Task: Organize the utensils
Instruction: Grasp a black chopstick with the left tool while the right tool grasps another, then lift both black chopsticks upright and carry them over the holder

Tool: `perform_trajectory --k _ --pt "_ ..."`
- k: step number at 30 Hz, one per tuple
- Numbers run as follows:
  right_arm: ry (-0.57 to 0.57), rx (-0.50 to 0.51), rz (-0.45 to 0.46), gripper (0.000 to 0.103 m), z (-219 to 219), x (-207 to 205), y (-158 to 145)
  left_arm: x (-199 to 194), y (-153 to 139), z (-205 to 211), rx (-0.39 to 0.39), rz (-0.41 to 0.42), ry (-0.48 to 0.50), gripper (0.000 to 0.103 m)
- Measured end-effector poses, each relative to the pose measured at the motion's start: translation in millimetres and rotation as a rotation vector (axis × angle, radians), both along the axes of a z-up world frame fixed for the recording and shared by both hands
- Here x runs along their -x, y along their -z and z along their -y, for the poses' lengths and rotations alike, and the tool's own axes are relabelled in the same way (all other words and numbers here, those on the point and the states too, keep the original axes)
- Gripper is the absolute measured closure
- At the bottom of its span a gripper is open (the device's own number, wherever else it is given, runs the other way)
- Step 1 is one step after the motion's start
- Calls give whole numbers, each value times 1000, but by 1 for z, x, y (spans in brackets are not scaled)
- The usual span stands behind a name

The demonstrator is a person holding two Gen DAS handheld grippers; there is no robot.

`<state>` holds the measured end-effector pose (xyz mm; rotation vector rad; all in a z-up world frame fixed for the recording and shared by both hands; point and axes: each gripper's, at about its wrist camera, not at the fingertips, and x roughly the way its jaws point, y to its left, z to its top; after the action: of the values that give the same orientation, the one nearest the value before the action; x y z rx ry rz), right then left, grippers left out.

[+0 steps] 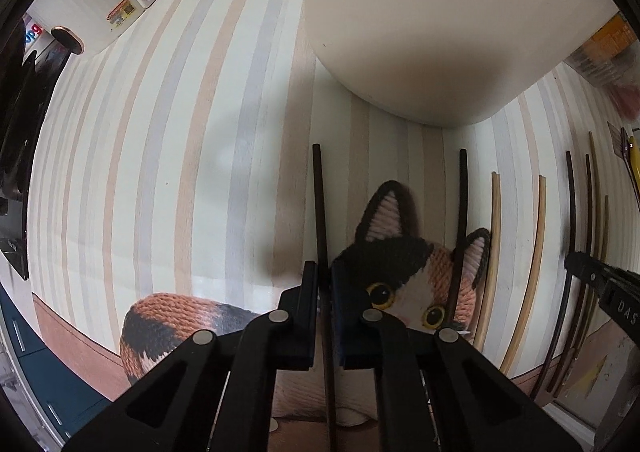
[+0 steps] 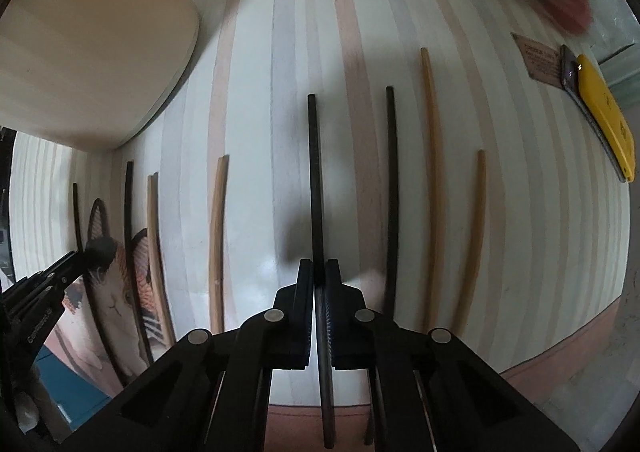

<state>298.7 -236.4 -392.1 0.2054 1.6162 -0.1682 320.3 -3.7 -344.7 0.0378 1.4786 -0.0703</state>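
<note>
Reading "DAS" on right gripper [image 1: 576,262], partly, perhaps.

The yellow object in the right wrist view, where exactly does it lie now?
The yellow object lies at the far right edge of the striped mat in the right wrist view, beyond the rightmost light wooden chopstick, beside a small brown card.
</note>
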Motion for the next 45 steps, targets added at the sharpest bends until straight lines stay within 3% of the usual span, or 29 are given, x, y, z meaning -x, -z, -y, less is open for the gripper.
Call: perform_trajectory --k 9,14,29,34,45 --pt "-20 -40 -26 97 -9 9 2 2 -2 0 -5 5 20 97" --pt "-66 -7 -54 96 -22 12 4 14 3 4 -11 -67 45 96" --pt "-85 80 -38 97 -36 10 6 2 1 10 -32 -6 38 99" --pt "-49 67 -18 97 -40 13 9 2 2 11 -42 4 33 100" --pt "4 19 80 98 -29 15 -22 8 -40 6 -54 118 42 100"
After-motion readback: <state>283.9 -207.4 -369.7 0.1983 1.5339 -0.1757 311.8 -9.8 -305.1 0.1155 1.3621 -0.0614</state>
